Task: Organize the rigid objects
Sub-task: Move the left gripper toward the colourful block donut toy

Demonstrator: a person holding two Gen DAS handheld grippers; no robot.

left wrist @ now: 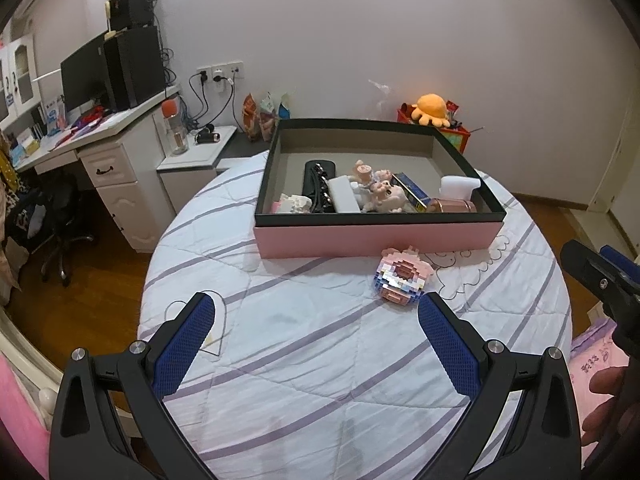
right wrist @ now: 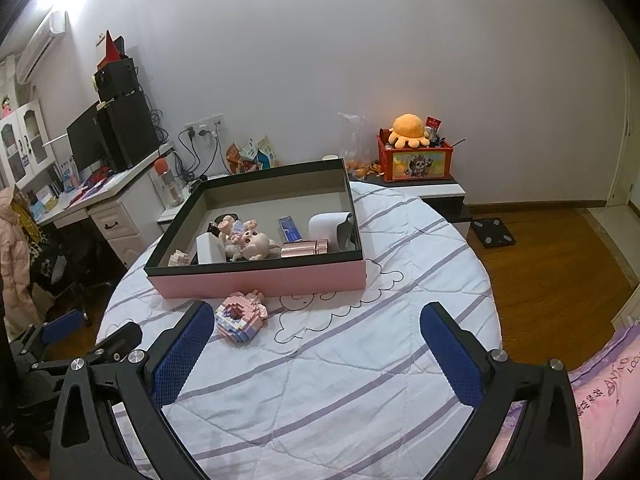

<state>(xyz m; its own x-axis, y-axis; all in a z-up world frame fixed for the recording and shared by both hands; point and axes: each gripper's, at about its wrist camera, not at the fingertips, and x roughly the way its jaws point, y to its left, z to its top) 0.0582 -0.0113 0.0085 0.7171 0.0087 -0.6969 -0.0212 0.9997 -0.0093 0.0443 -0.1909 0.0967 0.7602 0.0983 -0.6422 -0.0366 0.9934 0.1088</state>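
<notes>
Block toy (left wrist: 402,280) is lying mid-frame on the bed (left wrist: 300,340) before the pink box (left wrist: 376,236); both grippers' fingers (left wrist: 186,344) (right wrist: 450,352) are gaping wide, empty. Only the right view is showing the scale (right wrist: 493,232).

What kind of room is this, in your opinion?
Probably a bedroom at home. A striped quilt covers a bed, a desk with a monitor stands by the wall, and a plush toy sits on a crate.

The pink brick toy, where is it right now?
The pink brick toy lies on the striped quilt, outside and just in front of the pink box. In the right wrist view, it's beside the left finger of the open right gripper.
</notes>
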